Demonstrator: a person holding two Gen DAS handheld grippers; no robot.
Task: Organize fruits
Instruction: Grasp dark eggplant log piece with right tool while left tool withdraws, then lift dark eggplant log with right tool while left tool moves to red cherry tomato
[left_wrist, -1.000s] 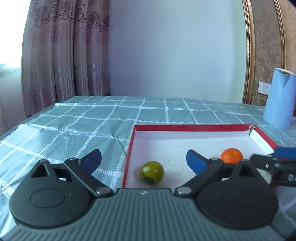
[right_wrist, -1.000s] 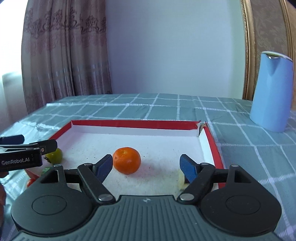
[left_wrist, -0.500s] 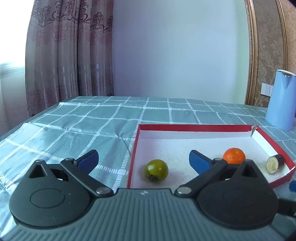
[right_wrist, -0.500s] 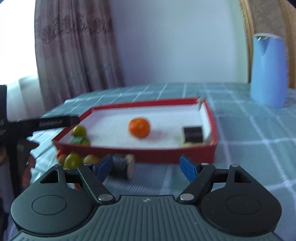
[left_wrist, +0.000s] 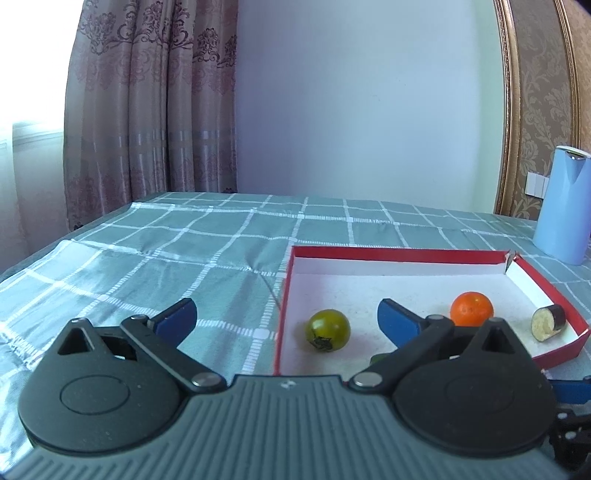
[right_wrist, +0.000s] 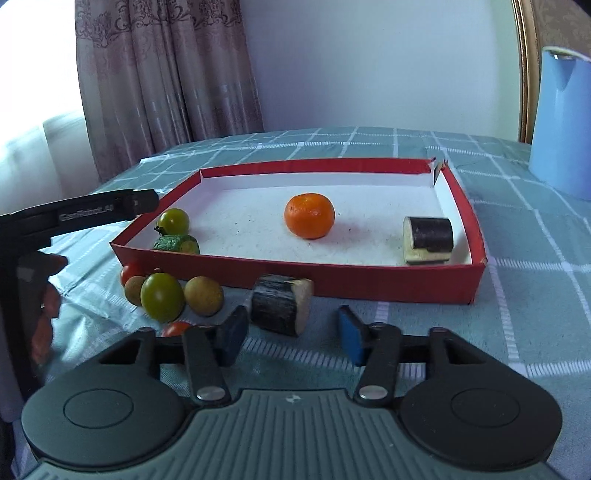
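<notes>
Left wrist view: the left gripper (left_wrist: 286, 317) stands wide open and empty at the near left corner of the red tray (left_wrist: 391, 254). Inside the tray lie one green tomato (left_wrist: 328, 329), one orange mandarin (left_wrist: 471, 308) and one dark-skinned, pale-cut eggplant piece (left_wrist: 548, 321).

Right wrist view: the right gripper (right_wrist: 291, 335) is closing, its pads not touching the second eggplant piece (right_wrist: 281, 308) lying just outside the tray's near wall, between the jaws' tips.

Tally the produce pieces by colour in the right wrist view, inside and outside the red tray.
Green: 3
Orange: 1
Dark purple: 2
Brownish yellow: 2
Red: 2
Total: 10
</notes>
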